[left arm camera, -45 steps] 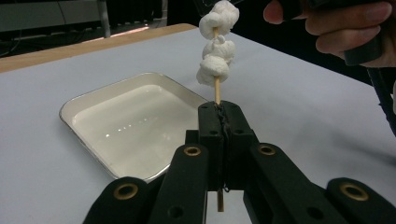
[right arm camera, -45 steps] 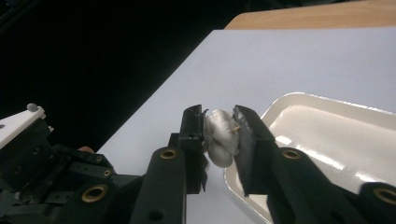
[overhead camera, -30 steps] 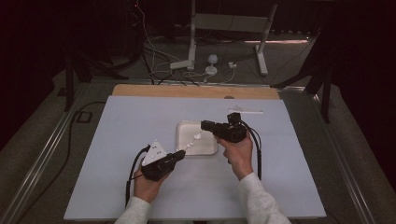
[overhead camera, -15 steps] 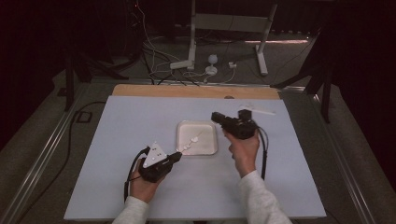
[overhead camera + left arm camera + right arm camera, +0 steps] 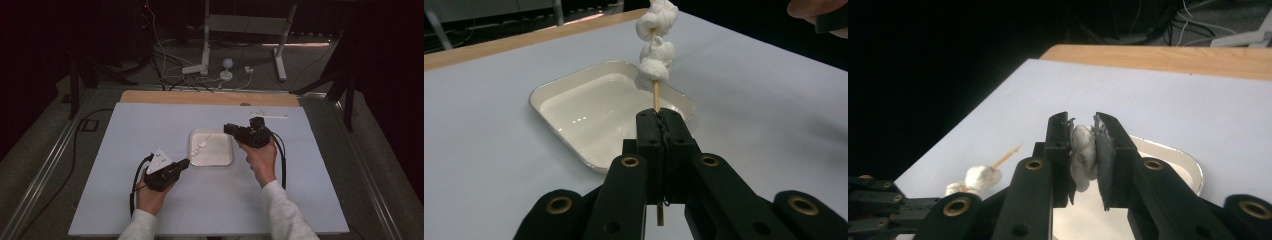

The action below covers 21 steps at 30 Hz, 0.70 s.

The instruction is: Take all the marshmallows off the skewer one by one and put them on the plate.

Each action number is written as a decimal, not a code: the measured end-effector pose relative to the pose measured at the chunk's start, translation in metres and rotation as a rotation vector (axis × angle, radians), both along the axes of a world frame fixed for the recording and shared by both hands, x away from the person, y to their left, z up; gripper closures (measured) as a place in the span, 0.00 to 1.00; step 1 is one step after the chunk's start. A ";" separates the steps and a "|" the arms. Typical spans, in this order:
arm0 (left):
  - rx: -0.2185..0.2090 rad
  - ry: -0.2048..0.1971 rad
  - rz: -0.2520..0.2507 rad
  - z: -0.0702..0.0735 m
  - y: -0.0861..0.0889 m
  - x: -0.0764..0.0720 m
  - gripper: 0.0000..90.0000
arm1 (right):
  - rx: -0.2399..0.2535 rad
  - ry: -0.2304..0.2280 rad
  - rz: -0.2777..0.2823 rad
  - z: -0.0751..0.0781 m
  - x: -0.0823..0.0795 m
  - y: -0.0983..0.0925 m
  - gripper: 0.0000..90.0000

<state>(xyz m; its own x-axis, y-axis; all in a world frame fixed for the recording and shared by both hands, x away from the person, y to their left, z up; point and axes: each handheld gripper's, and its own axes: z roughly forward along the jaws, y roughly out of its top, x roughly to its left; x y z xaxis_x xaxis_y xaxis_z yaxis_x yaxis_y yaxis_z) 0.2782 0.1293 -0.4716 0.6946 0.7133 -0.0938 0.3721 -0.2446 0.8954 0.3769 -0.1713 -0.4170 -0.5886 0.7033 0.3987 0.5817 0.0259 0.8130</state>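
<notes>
My left gripper [image 5: 186,163] is shut on the bottom of a wooden skewer [image 5: 655,95] threaded with white marshmallow pieces [image 5: 655,50], which tilts over the white tray [image 5: 212,161]. In the right gripper view the skewer's bare tip [image 5: 1008,152] sticks out past those marshmallow pieces [image 5: 979,176]. My right gripper [image 5: 228,128] hovers at the tray's far right corner, just right of the skewer tip. A single white marshmallow [image 5: 1083,156] sits squeezed between its pads. Its jaws have just been opening slightly, with the marshmallow still between them [image 5: 1083,125].
The tray [image 5: 574,107] rests mid-table on a pale sheet [image 5: 150,125]. A wooden strip [image 5: 210,97] borders the far edge. A thin white stick [image 5: 270,115] lies at the far right of the sheet. Cables and a stand base [image 5: 220,75] are on the floor beyond.
My right gripper pulled away from the skewer tip to the right, then drifted slightly back. The left gripper and skewer stayed put.
</notes>
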 end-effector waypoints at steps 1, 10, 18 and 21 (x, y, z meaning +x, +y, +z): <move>-0.004 0.000 0.003 0.000 0.001 0.000 1.00 | -0.002 0.008 0.001 -0.002 0.002 0.002 0.85; 0.009 0.020 0.006 -0.004 -0.001 0.003 1.00 | -0.007 0.071 -0.002 -0.022 0.014 0.012 0.78; 0.021 0.039 0.011 -0.009 -0.004 0.006 1.00 | 0.002 0.097 -0.001 -0.030 0.018 0.018 0.60; 0.018 0.039 0.015 -0.009 -0.003 0.006 1.00 | 0.009 0.100 0.004 -0.030 0.016 0.019 0.53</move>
<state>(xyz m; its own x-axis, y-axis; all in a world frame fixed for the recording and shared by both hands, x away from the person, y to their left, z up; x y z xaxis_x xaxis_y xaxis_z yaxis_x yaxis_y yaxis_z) 0.2839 0.1261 -0.4806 0.6798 0.7256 -0.1072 0.4100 -0.2547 0.8758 0.3934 -0.1524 -0.4469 -0.5481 0.6974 0.4618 0.6597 0.0210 0.7512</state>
